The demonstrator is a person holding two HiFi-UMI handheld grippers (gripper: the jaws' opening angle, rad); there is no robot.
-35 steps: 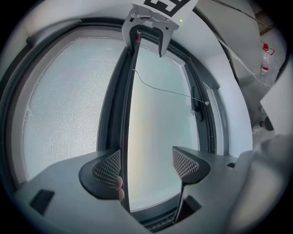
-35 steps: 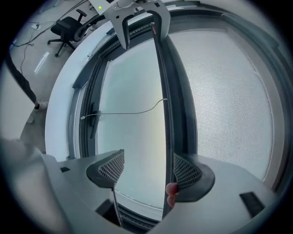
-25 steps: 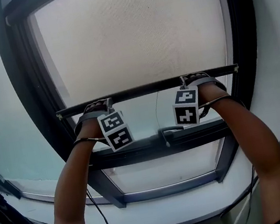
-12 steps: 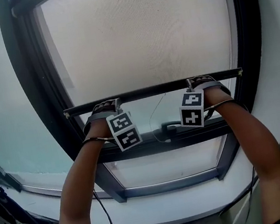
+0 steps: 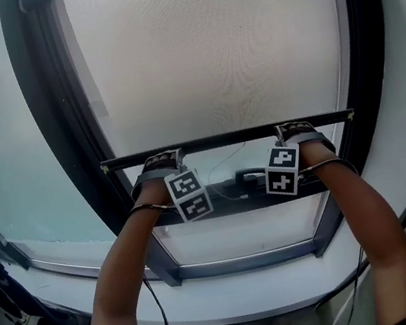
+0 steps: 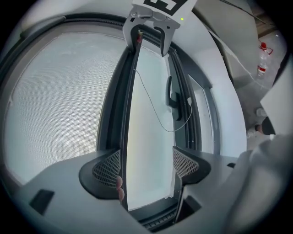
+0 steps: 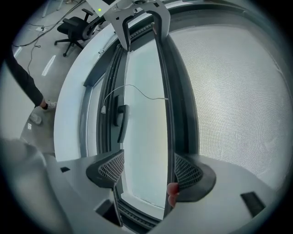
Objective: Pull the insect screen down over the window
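Grey two-jaw left gripper (image 5: pixel 162 159) and right gripper (image 5: pixel 295 129) are resting with jaws spread, hooking the thin black bottom bar (image 5: pixel 222 139) of the pale mesh insect screen (image 5: pixel 208 56) near each end, probably for a level pull. The bar is hanging just above the dark lower window frame (image 5: pixel 233 204).
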